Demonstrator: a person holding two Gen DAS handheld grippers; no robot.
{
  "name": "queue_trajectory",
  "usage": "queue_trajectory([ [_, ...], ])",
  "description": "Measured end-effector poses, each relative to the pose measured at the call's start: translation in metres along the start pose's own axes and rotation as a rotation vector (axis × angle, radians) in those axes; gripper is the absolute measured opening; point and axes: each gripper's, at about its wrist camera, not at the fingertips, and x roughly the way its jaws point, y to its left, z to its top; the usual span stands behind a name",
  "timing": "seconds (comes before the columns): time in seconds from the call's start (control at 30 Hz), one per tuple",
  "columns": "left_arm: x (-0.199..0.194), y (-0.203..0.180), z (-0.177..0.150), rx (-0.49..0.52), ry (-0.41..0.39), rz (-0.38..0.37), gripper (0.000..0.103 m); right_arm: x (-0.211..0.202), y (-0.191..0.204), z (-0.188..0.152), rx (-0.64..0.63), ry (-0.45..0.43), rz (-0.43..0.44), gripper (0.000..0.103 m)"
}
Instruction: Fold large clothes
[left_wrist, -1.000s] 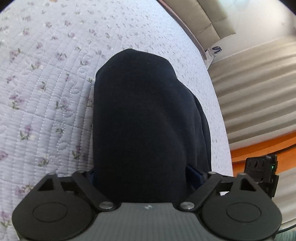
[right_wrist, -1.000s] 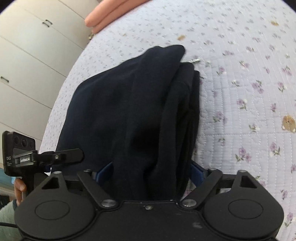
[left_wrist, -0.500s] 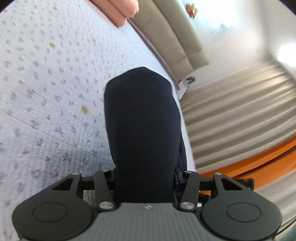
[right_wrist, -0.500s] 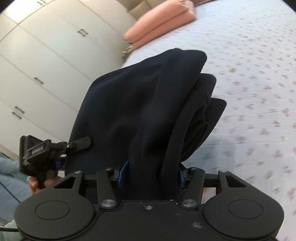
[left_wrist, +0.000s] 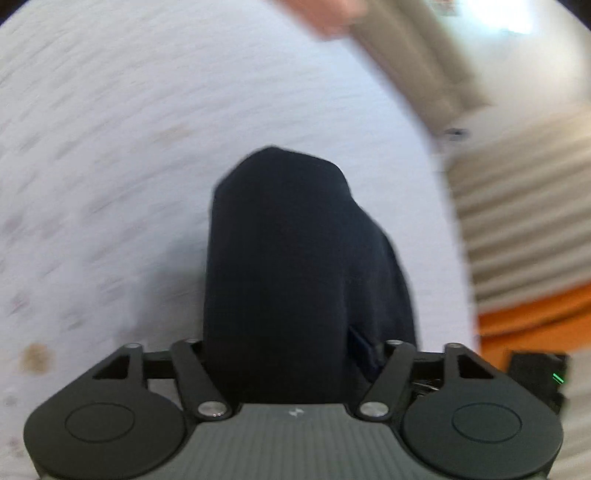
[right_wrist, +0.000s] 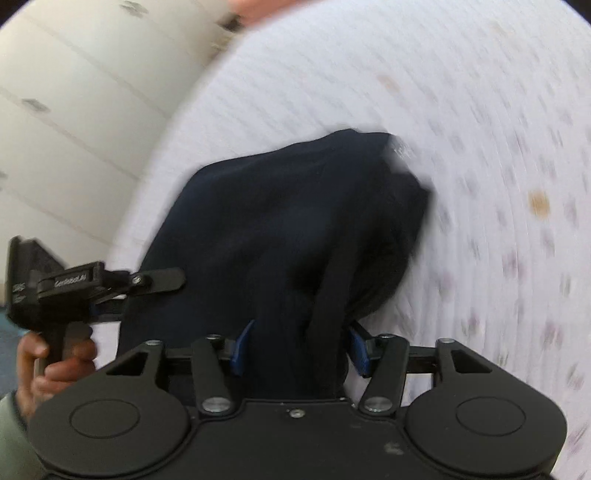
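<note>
A dark navy garment (left_wrist: 288, 258) hangs bunched from my left gripper (left_wrist: 291, 354), which is shut on it above the bed. The same garment (right_wrist: 295, 236) fills the middle of the right wrist view, where my right gripper (right_wrist: 299, 347) is shut on a thick fold of it between its blue pads (right_wrist: 242, 345). The left gripper (right_wrist: 74, 291) shows at the left of that view, in a hand, holding the cloth's other end. Both views are motion-blurred. The fingertips are buried in cloth.
A lavender floral quilt (left_wrist: 110, 147) covers the bed under the garment. White wardrobe doors (right_wrist: 74, 110) stand beyond the bed's left side. A beige headboard (left_wrist: 417, 62), pleated curtains (left_wrist: 517, 221) and an orange strip (left_wrist: 535, 321) lie to the right.
Both grippers closed on the garment and lifted it off the quilt. The views first swung up toward the room, now tilt back down at the bed, moving fast.
</note>
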Motion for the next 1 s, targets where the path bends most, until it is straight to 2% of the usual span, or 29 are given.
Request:
queue_trajectory([
  [0.03,0.008,0.025,-0.003,-0.044,0.018,0.022,0.075,0.001,-0.003,-0.003,0.048,-0.001,0.019,0.075],
  [0.1,0.001,0.059,-0.009,-0.184,-0.001,-0.108,0.067,-0.021,-0.003,-0.004,0.074,-0.044,0.000,0.075],
  [0.13,-0.010,0.062,-0.010,-0.189,-0.016,-0.119,0.065,-0.033,0.003,-0.005,0.053,-0.071,-0.039,0.076],
  [0.17,-0.025,0.059,-0.010,-0.141,-0.049,-0.097,0.064,-0.044,0.010,-0.006,0.031,-0.099,-0.076,0.077],
  [0.2,-0.044,0.053,-0.012,-0.077,-0.093,-0.041,0.064,-0.057,0.016,-0.006,0.015,-0.126,-0.103,0.078],
  [0.27,-0.075,0.043,-0.013,0.002,-0.142,0.046,0.064,-0.078,0.032,-0.011,-0.014,-0.176,-0.117,0.079],
  [0.33,-0.098,0.026,-0.019,0.076,-0.164,0.044,0.064,-0.080,0.054,-0.006,-0.073,-0.218,-0.112,0.080],
  [0.4,-0.106,0.003,-0.028,0.161,-0.156,-0.020,0.062,-0.063,0.081,0.000,-0.204,-0.254,-0.171,0.079],
  [0.47,-0.098,-0.016,-0.045,0.238,-0.118,-0.083,0.047,-0.036,0.105,0.007,-0.344,-0.276,-0.245,0.057],
  [0.5,-0.088,-0.025,-0.056,0.285,-0.077,-0.118,0.044,-0.016,0.111,0.012,-0.398,-0.264,-0.291,0.020],
  [0.53,-0.078,-0.031,-0.068,0.325,-0.038,-0.133,0.034,0.003,0.112,0.016,-0.421,-0.242,-0.341,0.000],
  [0.57,-0.066,-0.035,-0.081,0.365,-0.001,-0.119,0.025,0.021,0.105,0.019,-0.431,-0.231,-0.397,0.000],
  [0.6,-0.058,-0.037,-0.095,0.401,0.022,-0.096,0.022,0.028,0.094,0.021,-0.428,-0.240,-0.422,0.000],
  [0.67,-0.054,-0.034,-0.120,0.442,-0.015,-0.089,0.020,0.024,0.068,0.024,-0.383,-0.274,-0.495,0.000],
  [0.7,-0.056,-0.029,-0.125,0.410,-0.027,-0.101,0.018,0.016,0.053,0.027,-0.329,-0.285,-0.508,0.000],
  [0.8,-0.065,-0.017,-0.125,0.278,-0.025,-0.153,0.016,-0.010,0.038,0.025,-0.213,-0.276,-0.457,0.000],
  [0.9,-0.083,-0.020,-0.134,0.281,-0.041,-0.112,0.016,-0.035,0.069,0.001,-0.247,-0.285,-0.416,0.023],
  [0.97,-0.087,-0.030,-0.137,0.307,-0.054,-0.065,0.017,-0.043,0.092,-0.027,-0.305,-0.278,-0.350,0.027],
  [1.0,-0.087,-0.036,-0.140,0.317,-0.061,-0.043,0.017,-0.042,0.102,-0.041,-0.343,-0.255,-0.351,0.027],
])
